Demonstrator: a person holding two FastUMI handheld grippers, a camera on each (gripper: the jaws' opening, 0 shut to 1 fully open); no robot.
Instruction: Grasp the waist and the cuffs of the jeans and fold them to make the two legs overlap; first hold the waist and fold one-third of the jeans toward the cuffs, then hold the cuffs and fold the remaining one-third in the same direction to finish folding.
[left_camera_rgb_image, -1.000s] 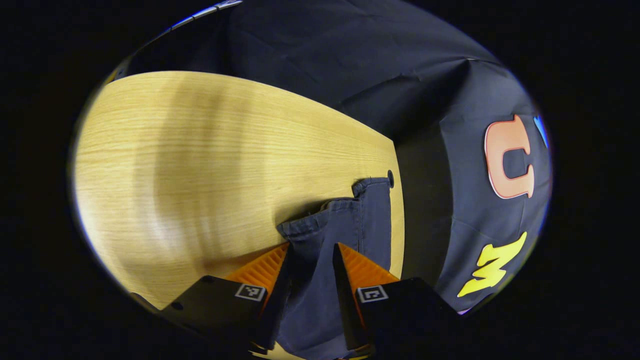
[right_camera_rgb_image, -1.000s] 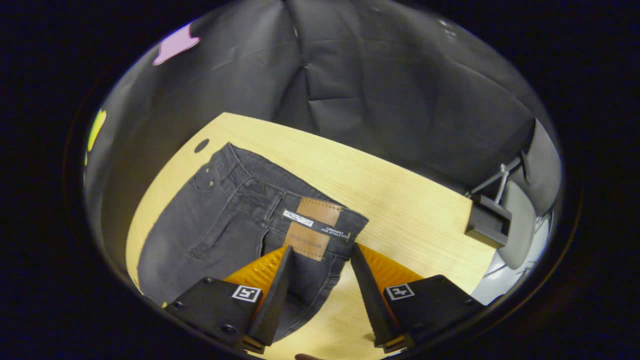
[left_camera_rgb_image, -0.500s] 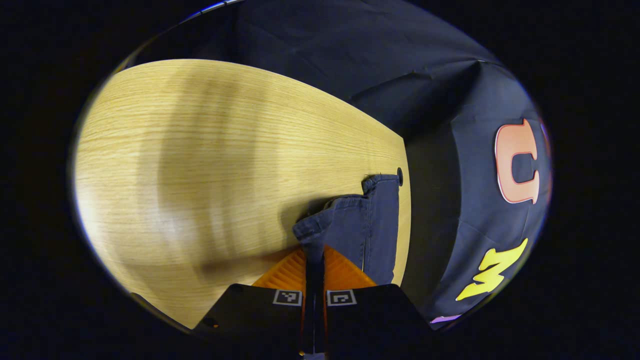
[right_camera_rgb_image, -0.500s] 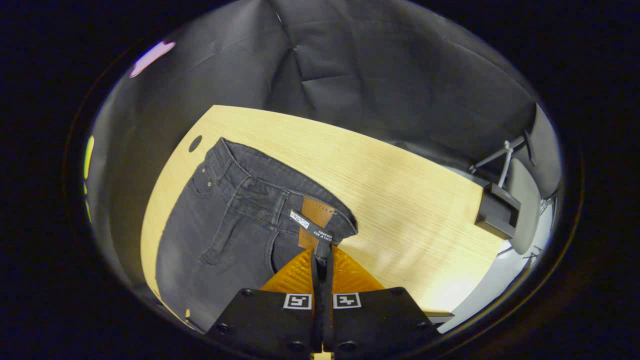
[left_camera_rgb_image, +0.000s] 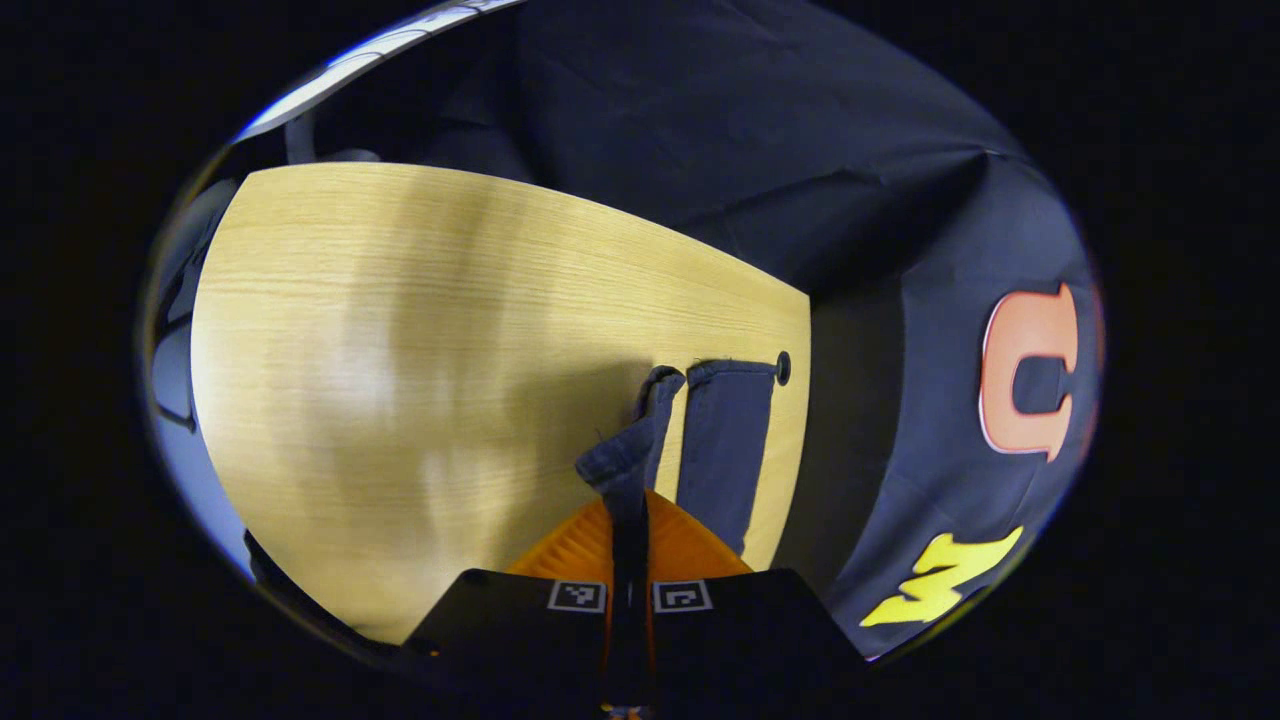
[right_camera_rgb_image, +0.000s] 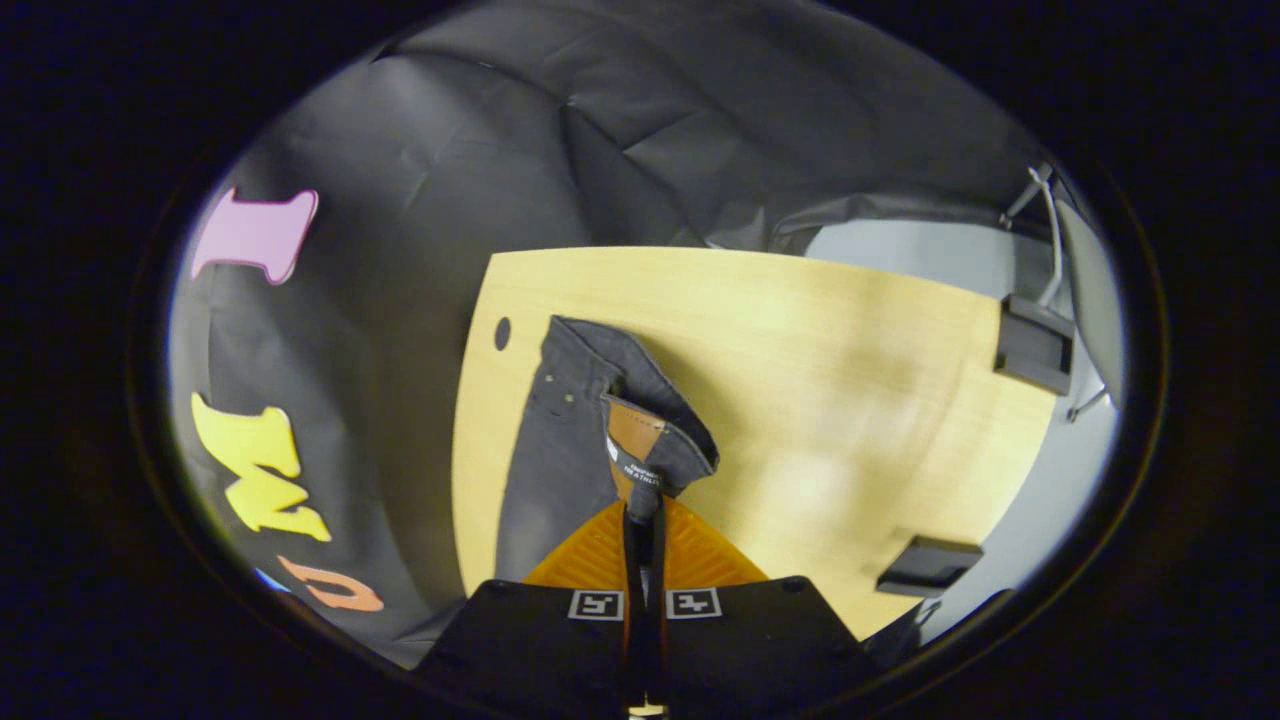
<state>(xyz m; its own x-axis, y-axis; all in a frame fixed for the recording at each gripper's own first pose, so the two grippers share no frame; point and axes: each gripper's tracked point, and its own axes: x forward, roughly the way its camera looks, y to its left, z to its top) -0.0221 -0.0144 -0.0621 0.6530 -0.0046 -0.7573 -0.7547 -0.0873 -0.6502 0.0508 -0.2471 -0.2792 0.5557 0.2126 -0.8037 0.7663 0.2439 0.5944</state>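
Dark jeans lie along one edge of the wooden table. In the left gripper view my left gripper (left_camera_rgb_image: 628, 505) is shut on the near leg's cuff (left_camera_rgb_image: 625, 462), which is lifted off the table; the other leg (left_camera_rgb_image: 725, 440) lies flat beside it. In the right gripper view my right gripper (right_camera_rgb_image: 643, 512) is shut on the waistband (right_camera_rgb_image: 650, 455) by the brown leather patch (right_camera_rgb_image: 630, 440), and that side of the waist is raised and folded over the rest of the jeans (right_camera_rgb_image: 555, 450).
The wooden table (right_camera_rgb_image: 820, 380) stretches wide to the side of the jeans. A round cable hole (right_camera_rgb_image: 502, 332) sits near the waist's far corner, and another hole (left_camera_rgb_image: 782, 367) by the cuffs. Black clamps (right_camera_rgb_image: 1032, 345) grip the table's far edge, with a chair behind.
Both grippers closed on the jeans, left on a cuff and right on the waistband, then lifted. The held leg and waist side have risen and swung toward the other leg.
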